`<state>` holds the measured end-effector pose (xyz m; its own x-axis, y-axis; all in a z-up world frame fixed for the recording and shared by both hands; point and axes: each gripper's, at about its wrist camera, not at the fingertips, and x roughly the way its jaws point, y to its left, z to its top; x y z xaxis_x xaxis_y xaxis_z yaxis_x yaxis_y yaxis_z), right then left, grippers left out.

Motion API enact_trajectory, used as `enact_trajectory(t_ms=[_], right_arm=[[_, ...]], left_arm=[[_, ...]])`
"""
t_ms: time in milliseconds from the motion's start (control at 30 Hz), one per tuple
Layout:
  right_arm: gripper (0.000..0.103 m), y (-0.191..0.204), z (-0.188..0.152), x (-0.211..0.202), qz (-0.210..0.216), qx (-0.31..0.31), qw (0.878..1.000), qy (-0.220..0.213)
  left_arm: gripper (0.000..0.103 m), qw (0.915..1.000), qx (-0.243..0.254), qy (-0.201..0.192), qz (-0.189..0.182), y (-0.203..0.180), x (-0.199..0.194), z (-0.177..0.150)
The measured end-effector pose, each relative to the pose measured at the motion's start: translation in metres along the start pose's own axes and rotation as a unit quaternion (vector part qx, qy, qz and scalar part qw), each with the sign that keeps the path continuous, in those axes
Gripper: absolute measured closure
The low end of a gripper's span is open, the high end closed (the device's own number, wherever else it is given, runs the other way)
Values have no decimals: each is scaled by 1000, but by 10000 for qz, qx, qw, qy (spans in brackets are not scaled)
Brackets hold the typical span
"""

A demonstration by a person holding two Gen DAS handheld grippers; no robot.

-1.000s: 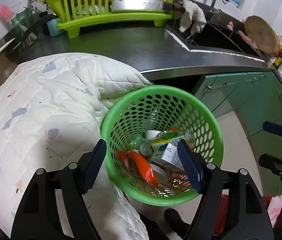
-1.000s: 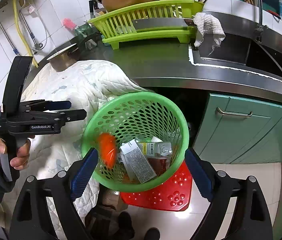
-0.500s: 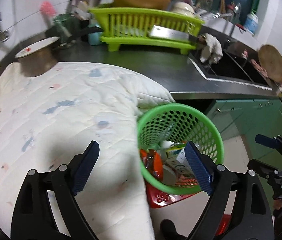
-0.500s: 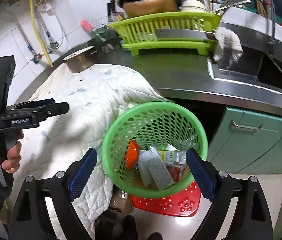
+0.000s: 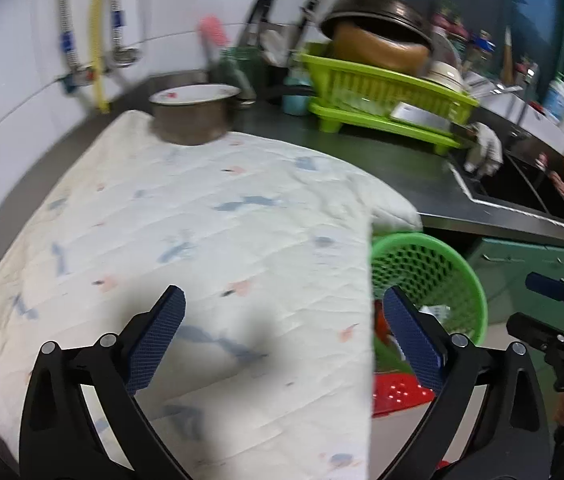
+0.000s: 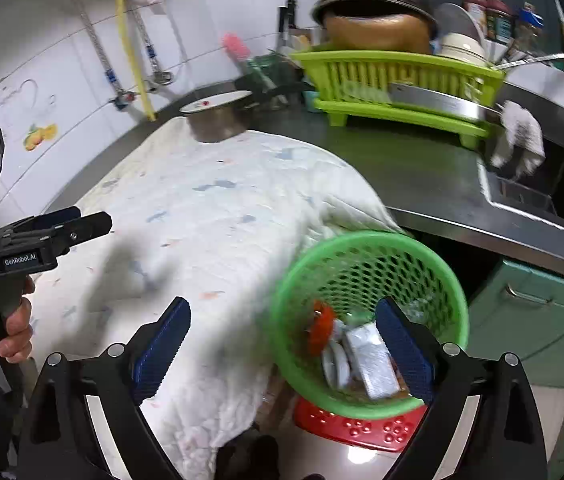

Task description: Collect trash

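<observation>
Looks like the collecting is pretty much wrapped up. The green basket (image 6: 368, 316) sits on the floor beside the desk (image 6: 414, 176), with an orange wrapper (image 6: 320, 326), a silver carton (image 6: 374, 360) and other scraps already inside. The quilt (image 5: 185, 240) on the desk shows no trash left. Left tongs (image 5: 282, 340) and right tongs (image 6: 282, 346) are both opening wider, nothing between them.

Trash basket (image 6: 370, 312) stands right of the quilt (image 6: 209, 216), below the counter (image 6: 402, 168).
</observation>
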<state>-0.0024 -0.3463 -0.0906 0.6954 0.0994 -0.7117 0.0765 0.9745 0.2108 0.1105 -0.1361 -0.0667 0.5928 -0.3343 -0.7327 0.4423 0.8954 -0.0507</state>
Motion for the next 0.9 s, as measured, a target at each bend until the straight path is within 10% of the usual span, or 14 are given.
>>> enact_trajectory(t_ms=[900], right_arm=[[11, 91, 32, 1, 496, -500, 9973, -213]], left_arm=[[5, 9873, -1113, -655, 928, 88, -94, -41]])
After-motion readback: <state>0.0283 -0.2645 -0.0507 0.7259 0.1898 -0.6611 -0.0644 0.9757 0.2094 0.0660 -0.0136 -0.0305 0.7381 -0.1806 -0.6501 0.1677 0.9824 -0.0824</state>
